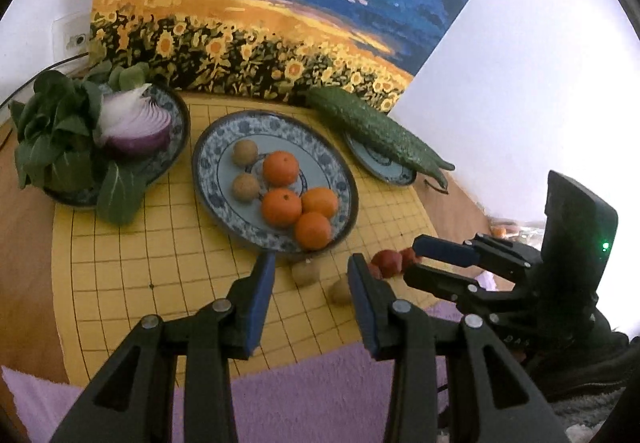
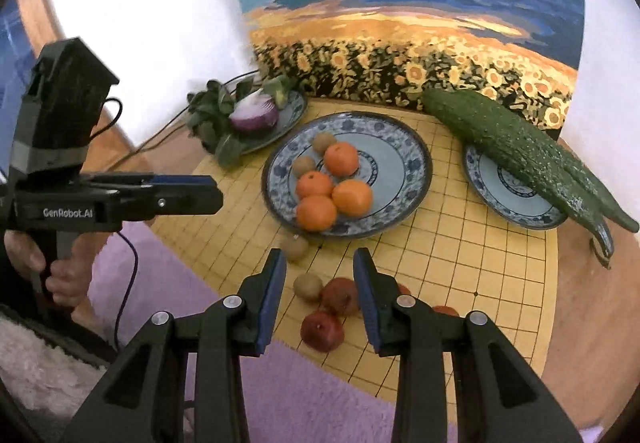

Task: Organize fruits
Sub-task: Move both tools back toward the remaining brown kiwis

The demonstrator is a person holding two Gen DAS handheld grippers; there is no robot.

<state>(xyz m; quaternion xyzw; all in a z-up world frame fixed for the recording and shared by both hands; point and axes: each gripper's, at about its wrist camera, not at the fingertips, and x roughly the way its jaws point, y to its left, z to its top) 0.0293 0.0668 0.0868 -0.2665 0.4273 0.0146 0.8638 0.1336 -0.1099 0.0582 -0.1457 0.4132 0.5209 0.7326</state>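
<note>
Right wrist view: the right claw (image 2: 320,263) hangs released, nothing held, just above the red fruits (image 2: 322,330); the left claw (image 1: 312,267) stands farther off.

Ahead of your claws, a sunflower painting (image 1: 256,15) leans on the white wall (image 1: 540,63). Below them, a yellow grid mat (image 2: 460,263) covers the wooden table (image 1: 24,243), purple rug (image 1: 304,395) nearest.

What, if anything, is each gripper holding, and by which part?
Nothing: the left gripper and the right gripper both hover with empty jaws.
</note>
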